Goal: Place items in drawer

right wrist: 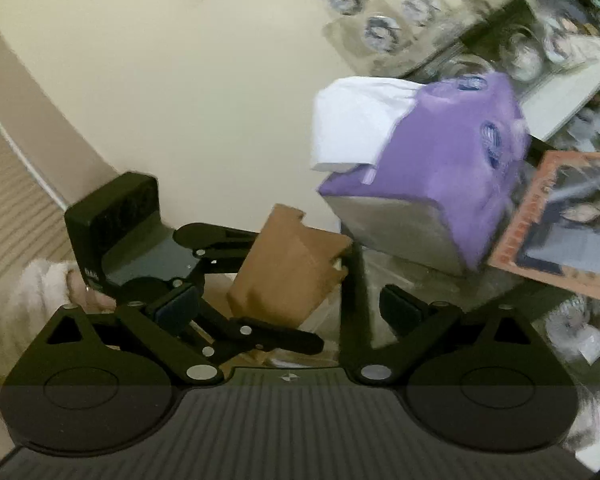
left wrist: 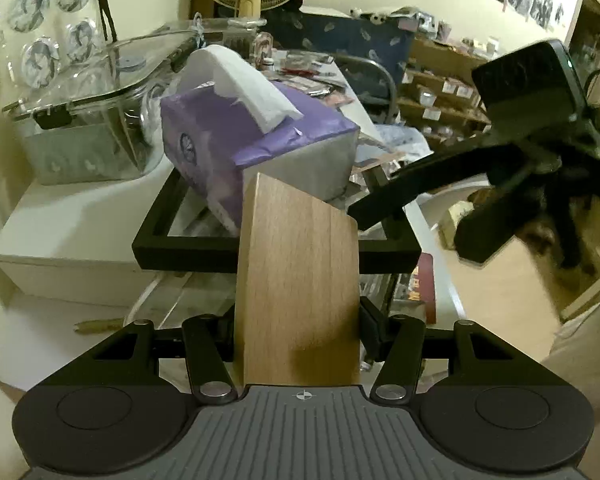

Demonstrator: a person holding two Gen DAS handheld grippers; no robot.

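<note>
My left gripper (left wrist: 298, 320) is shut on a light wooden block (left wrist: 296, 280), held upright between its fingers. Just past the block, a purple tissue pack (left wrist: 236, 132) with a white tissue sticking out leans tilted inside a black rectangular frame (left wrist: 188, 244). My right gripper (left wrist: 412, 228) reaches in from the right near the frame's corner. In the right wrist view, the right gripper (right wrist: 290, 308) is open with nothing between its pads. Beyond it are the left gripper (right wrist: 288, 292) holding the block (right wrist: 288, 268) and the tissue pack (right wrist: 452, 168). I cannot tell whether block and pack touch.
A clear lidded box (left wrist: 80, 136) stands on a white cabinet (left wrist: 60, 240) at the left. Round badges (left wrist: 40, 60) hang on the wall behind. Cluttered shelves (left wrist: 440, 96) lie beyond the frame. An orange-bordered printed card (right wrist: 560, 220) lies right of the pack. A fuzzy sleeve (right wrist: 28, 300) shows at left.
</note>
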